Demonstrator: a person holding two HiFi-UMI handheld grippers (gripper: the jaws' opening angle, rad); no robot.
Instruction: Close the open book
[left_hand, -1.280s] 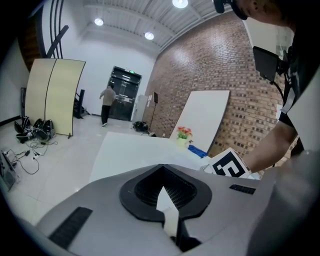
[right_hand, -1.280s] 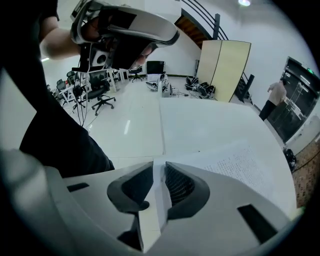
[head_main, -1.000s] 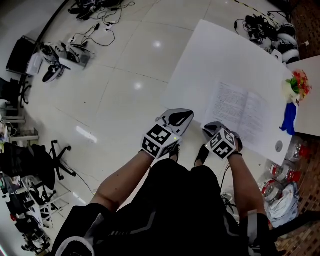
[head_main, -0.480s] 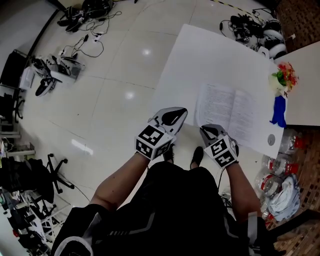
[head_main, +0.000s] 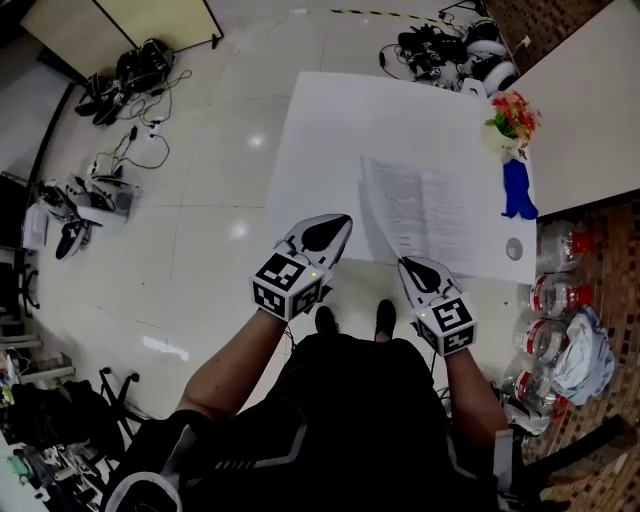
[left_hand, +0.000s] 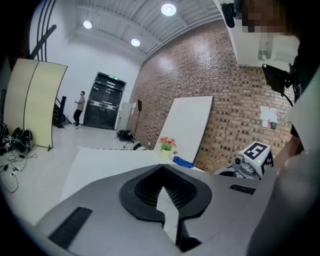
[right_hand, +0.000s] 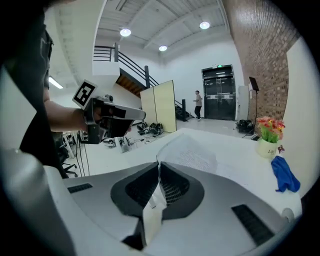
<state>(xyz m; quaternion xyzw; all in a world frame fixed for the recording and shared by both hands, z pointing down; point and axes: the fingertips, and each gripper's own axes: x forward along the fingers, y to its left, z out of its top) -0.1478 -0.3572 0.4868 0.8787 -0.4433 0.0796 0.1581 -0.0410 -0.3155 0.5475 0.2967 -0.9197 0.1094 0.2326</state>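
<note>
Tearing or slippage is the likely trouble: the right gripper, whose jaws have just been closing, pinches only the near edge of the raised left half of the open book on the white table, and thin paper may rip or pull free. The left gripper hangs clenched and empty; the page print is too small to read.

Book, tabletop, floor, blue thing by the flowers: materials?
Book: thin matte printed paper; its lifted leaf bends.
Tabletop: smooth matte white, perhaps laminate; cannot tell.
Floor: glossy tiles, with lamp glints and joint lines.
Blue thing: soft cloth, judging by its rumpled folds.
</note>
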